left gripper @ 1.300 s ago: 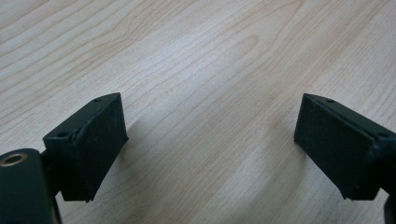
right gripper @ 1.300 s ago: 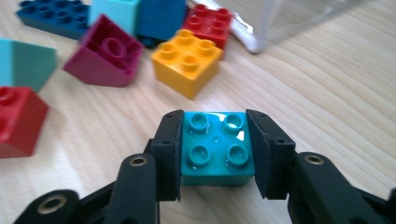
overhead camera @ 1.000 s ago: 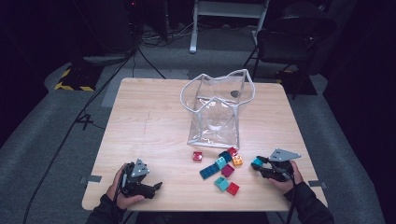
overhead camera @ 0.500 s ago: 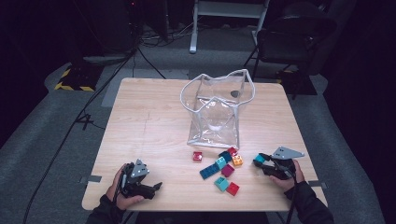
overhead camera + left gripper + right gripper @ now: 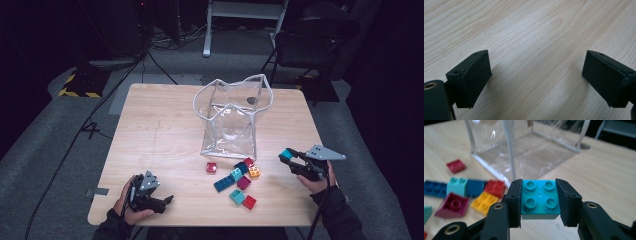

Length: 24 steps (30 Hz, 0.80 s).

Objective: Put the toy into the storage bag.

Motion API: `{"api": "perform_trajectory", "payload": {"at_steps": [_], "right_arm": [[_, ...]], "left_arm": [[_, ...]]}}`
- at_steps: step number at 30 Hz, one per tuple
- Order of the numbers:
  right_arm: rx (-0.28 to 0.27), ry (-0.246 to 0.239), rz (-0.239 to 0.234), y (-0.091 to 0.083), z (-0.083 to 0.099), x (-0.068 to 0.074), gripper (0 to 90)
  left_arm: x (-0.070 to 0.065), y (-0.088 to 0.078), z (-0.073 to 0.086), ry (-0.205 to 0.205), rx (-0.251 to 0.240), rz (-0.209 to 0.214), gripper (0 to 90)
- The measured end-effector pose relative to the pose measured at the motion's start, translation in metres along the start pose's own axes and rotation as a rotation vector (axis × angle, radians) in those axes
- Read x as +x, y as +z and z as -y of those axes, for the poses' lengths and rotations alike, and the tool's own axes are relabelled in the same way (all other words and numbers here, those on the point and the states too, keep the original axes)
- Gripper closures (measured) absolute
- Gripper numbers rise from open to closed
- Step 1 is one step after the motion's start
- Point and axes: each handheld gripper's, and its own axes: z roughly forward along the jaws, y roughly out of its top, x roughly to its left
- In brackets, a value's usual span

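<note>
My right gripper (image 5: pixel 287 155) (image 5: pixel 539 202) is shut on a teal four-stud brick (image 5: pixel 539 197) (image 5: pixel 286 153), held off the table to the right of the brick pile. A clear plastic bag (image 5: pixel 232 117) (image 5: pixel 524 147) stands open-topped at the table's middle, left of and beyond that gripper. Several loose bricks lie in front of the bag: a red one (image 5: pixel 211 167), a dark blue one (image 5: pixel 223 184), an orange one (image 5: pixel 254 172), a magenta one (image 5: pixel 243 182). My left gripper (image 5: pixel 167 201) (image 5: pixel 536 82) rests at the near left edge, open, with bare wood between its jaws.
The wooden table (image 5: pixel 160 130) has free room on its left half and behind the bag. A small dark hole (image 5: pixel 251 100) sits in the top near the bag's far side. A chair (image 5: pixel 315 40) and cables (image 5: pixel 100 100) lie beyond the table.
My right gripper has risen off the table with the teal brick clamped in it. The left gripper has stayed where it was.
</note>
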Motion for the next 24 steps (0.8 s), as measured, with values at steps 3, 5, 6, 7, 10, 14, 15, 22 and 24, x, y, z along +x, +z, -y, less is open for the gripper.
{"api": "perform_trajectory", "payload": {"at_steps": [3, 5, 6, 7, 10, 14, 15, 22, 24], "right_arm": [[-0.041, 0.017, 0.009, -0.003, -0.01, -0.005, 59.4], [-0.056, 0.023, 0.015, -0.005, -0.017, -0.008, 59.4], [-0.064, 0.023, 0.015, -0.006, -0.021, -0.009, 59.4], [-0.07, 0.02, 0.017, -0.006, -0.026, -0.009, 59.4], [-0.078, 0.005, 0.028, -0.006, -0.038, -0.009, 59.4], [-0.098, -0.004, 0.033, -0.004, -0.054, -0.009, 59.4], [-0.102, -0.004, 0.034, -0.003, -0.057, -0.009, 59.4], [-0.147, -0.026, 0.038, -0.002, -0.091, -0.007, 59.5], [-0.157, -0.032, 0.039, -0.002, -0.099, -0.005, 59.4]], "left_arm": [[0.0, 0.0, 0.0, 0.0, 0.0, 0.0, 8.8], [0.0, 0.0, 0.0, 0.0, 0.0, 0.0, 8.8], [0.0, 0.0, 0.0, 0.0, 0.0, 0.0, 8.8], [0.0, 0.0, 0.0, 0.0, 0.0, 0.0, 8.8], [0.0, 0.0, 0.0, 0.0, 0.0, 0.0, 8.8], [0.0, 0.0, 0.0, 0.0, 0.0, 0.0, 8.8], [0.0, 0.0, 0.0, 0.0, 0.0, 0.0, 8.8], [0.0, 0.0, 0.0, 0.0, 0.0, 0.0, 8.8], [0.0, 0.0, 0.0, 0.0, 0.0, 0.0, 8.8]]}}
